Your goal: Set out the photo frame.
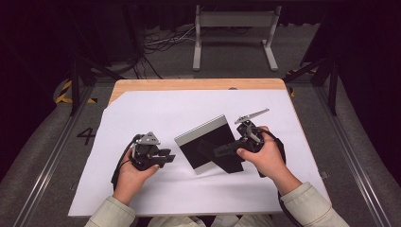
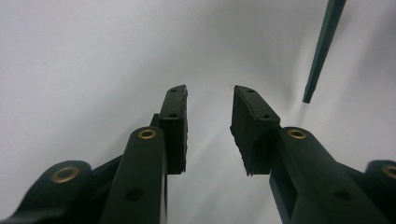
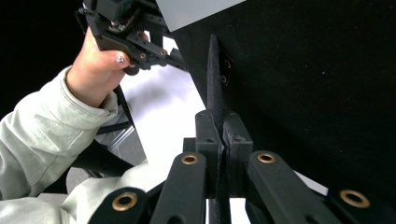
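A photo frame (image 1: 195,147) with a black back and a silver border rests tilted on the white sheet (image 1: 156,111), back side facing me. Its black fold-out stand (image 3: 213,77) sticks out from the black back (image 3: 308,70). My right gripper (image 1: 216,152) is shut on this stand, and its jaws (image 3: 223,127) press on the stand's thin edge. My left gripper (image 1: 168,157) sits just left of the frame, open and with nothing between its jaws (image 2: 209,106). A thin dark edge of the frame (image 2: 321,51) hangs at the upper right of the left gripper view.
The white sheet covers most of a wooden table (image 1: 189,84). A white metal stand (image 1: 234,28) and cables lie on the floor beyond the table. The person's left hand and pale sleeve (image 3: 42,126) appear in the right gripper view.
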Demonstrator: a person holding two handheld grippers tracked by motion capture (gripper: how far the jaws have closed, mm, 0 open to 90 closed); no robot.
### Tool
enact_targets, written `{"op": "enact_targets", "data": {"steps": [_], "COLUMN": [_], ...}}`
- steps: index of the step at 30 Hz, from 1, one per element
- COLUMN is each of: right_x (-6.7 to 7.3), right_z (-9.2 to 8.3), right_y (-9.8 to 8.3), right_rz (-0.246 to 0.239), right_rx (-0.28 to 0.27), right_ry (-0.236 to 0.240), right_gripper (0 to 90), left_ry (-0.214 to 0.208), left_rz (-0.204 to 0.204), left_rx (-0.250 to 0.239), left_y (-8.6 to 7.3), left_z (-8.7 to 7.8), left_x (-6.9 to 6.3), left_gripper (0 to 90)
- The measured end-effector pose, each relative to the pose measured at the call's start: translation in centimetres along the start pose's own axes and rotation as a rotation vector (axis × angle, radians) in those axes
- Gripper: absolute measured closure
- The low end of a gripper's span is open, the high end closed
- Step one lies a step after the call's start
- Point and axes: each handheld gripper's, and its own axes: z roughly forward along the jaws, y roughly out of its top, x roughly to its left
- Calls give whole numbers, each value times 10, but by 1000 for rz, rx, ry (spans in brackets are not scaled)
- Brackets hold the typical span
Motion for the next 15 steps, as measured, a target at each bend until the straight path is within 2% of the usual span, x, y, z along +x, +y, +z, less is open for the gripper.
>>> {"op": "enact_targets", "data": {"steps": [8, 15], "right_x": [-6, -9], "right_z": [3, 6], "right_y": [-6, -11], "right_rz": [-120, -174], "right_rx": [-74, -135], "right_ry": [-24, -38], "right_gripper": [877, 877], "left_ry": [2, 5], "left_rz": [-1, 3], "left_rx": [0, 1], "left_y": [0, 0], "left_z": [0, -1], "left_x": [0, 1], "left_gripper": [668, 668]}}
